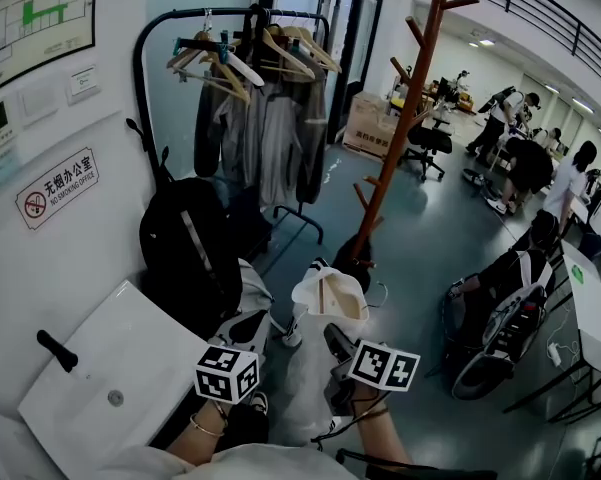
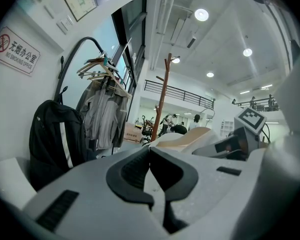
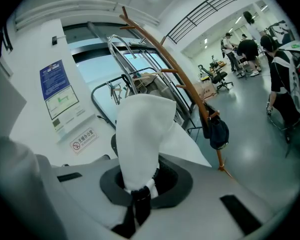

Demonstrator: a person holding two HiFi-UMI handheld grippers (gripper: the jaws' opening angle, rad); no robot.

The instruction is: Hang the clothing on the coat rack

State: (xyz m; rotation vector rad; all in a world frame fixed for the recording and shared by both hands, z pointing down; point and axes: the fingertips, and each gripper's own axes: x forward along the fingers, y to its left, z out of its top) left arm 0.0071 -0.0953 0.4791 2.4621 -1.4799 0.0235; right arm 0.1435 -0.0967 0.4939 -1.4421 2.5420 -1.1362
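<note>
White garment (image 3: 140, 134) pinched in right gripper (image 3: 136, 190); left gripper (image 2: 150, 151) closed, empty. Coat rack (image 1: 405, 118) well apart; garment not yet hung. Approach and hooking remain.

We record the white garment (image 3: 140, 129) as smooth, matt cloth on a bare light wooden hanger (image 1: 332, 298). The coat rack (image 1: 405, 118) is smooth brown wood. The clothes rail (image 1: 137, 73) is black metal tube. The floor (image 1: 430, 238) is glossy grey.

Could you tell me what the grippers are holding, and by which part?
The right gripper pinches the white garment by a bunched fold; the left gripper holds nothing.
</note>
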